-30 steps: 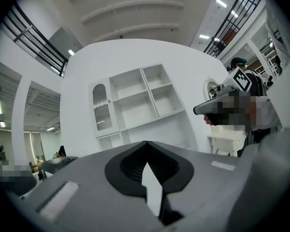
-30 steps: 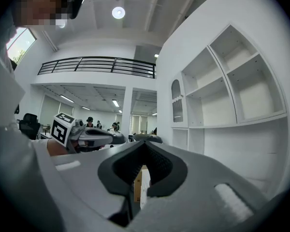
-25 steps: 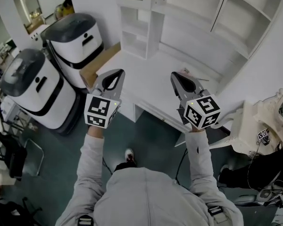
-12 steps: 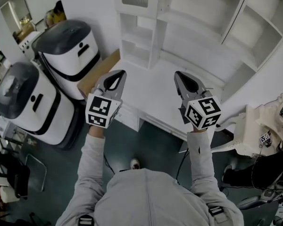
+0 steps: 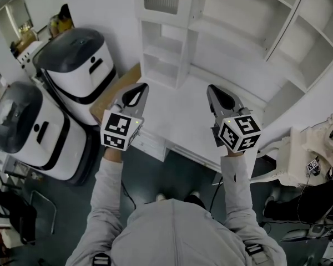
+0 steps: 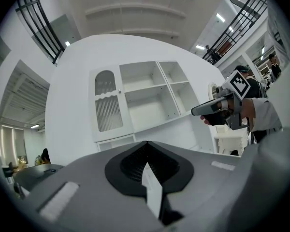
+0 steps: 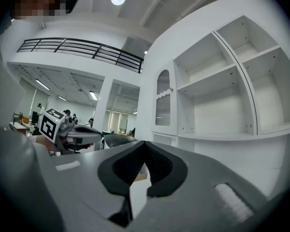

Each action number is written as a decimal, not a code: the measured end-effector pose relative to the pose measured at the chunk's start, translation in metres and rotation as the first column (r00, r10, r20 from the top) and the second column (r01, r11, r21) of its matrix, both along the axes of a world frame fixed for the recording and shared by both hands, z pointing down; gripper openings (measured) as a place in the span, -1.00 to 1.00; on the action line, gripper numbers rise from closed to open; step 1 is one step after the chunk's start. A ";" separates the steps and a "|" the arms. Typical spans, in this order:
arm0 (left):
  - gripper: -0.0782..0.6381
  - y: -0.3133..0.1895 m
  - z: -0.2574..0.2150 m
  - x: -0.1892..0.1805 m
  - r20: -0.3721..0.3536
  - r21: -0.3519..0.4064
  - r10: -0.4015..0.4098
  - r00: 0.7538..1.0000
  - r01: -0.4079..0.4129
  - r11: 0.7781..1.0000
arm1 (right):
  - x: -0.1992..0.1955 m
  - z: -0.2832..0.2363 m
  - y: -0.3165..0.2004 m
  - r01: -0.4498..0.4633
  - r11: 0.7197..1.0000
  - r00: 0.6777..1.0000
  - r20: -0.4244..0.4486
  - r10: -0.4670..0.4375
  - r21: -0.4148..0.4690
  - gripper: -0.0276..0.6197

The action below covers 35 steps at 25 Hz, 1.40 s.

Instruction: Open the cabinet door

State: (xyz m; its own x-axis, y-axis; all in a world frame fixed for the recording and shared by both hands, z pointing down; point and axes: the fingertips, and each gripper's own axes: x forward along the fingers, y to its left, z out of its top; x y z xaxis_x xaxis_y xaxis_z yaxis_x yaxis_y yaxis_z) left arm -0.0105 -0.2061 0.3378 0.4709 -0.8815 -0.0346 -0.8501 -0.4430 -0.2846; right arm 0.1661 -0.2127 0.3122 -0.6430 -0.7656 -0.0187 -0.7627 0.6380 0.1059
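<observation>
I have walked the rig in over the last second; the counter (image 5: 183,121) now lies under both grippers, where a second ago its near edge sat only just past them, and the two white units (image 5: 77,60) have slid toward the left edge of the head view. The left gripper (image 5: 137,87) and right gripper (image 5: 213,88) are level, side by side and apart, pointing at the cabinet (image 5: 238,43); both have their jaws pressed together with nothing between them, as they had a second ago. So I read this as approach only; nothing is touched, and the door (image 6: 108,105) is closed, flush with the cabinet front.

The door sits at the left end of the cabinet, above the counter, just left of the open shelves (image 6: 150,93); in the head view it is at the top, ahead of the left gripper and a little to its right. It is a tall narrow panel with an arched ribbed pane; its long axis runs upright and its face looks out toward me. A small knob (image 6: 119,92) shows on its right edge, so I judge it hinges on the left and swings out leftward; whichever gripper goes for it must part its jaws first, and there is reach left to cover.
</observation>
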 end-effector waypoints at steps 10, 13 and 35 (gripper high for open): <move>-0.73 -0.064 -0.018 0.004 -0.017 0.031 0.003 1.000 -0.003 1.000 | 0.002 -0.006 -0.060 0.003 1.000 0.999 -0.042 -0.003 -0.002 -0.91; -0.73 -0.092 -0.026 0.008 -0.023 0.039 -0.004 1.000 0.005 0.999 | 0.005 -0.012 -0.089 0.023 1.000 0.999 -0.039 -0.023 0.009 -0.91; -0.73 -0.267 -0.141 0.027 -0.020 0.205 -0.019 1.000 0.022 0.978 | -0.007 -0.086 -0.271 0.094 0.993 0.995 -0.031 -0.092 0.073 -0.87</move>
State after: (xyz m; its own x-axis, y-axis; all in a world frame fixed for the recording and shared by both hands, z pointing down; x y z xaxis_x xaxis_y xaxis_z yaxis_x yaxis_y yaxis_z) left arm 0.0169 -0.4726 0.1970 0.4504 -0.8643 -0.2239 -0.8642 -0.3591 -0.3525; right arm 0.1588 -0.4836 0.2263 -0.7127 -0.6994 -0.0541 -0.6963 0.6959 0.1759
